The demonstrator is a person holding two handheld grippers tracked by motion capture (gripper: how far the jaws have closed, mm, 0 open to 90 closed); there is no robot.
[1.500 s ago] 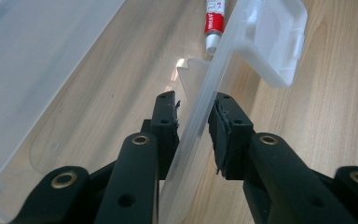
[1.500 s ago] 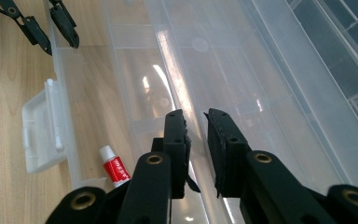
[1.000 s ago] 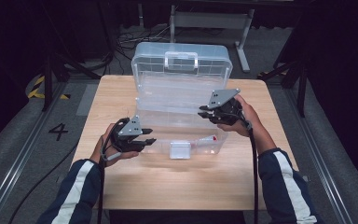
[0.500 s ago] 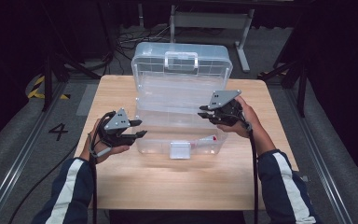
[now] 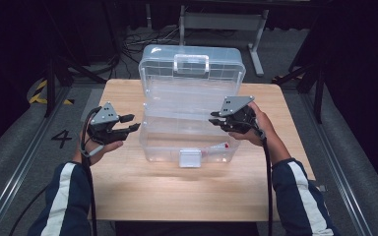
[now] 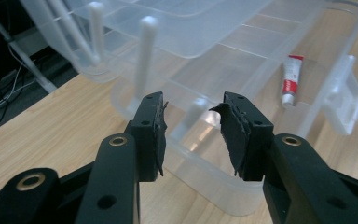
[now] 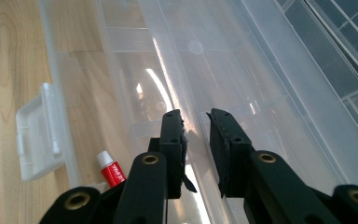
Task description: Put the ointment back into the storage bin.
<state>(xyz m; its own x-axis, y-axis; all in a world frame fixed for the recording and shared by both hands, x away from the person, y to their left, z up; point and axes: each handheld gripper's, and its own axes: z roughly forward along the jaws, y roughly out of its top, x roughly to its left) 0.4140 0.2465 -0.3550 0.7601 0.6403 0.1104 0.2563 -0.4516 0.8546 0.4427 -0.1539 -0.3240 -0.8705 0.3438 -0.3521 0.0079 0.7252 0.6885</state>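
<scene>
Clear plastic toolbox [image 5: 189,123] sits open mid-bench [image 5: 128,191]; light, slick, flexing, best gripped by a rim. Right claw [image 5: 215,118] clamps its inner tray's edge [image 7: 193,135]; left claw [image 5: 130,123] hangs apart, empty, beside it.

One clear plastic organizer box [image 5: 192,123] sits on the one wooden desk [image 5: 177,191], its single lid [image 5: 192,66] up with one carry handle [image 5: 191,63] on it, and one white latch [image 5: 189,158] at the front. Inside lies one red-and-white tube [image 6: 290,79], and two white hinge arms [image 6: 145,56] stand at the box's side. Two hand-held tools are in play, the left tool [image 5: 128,124] and the right tool [image 5: 217,118], each with two black jaws.
</scene>
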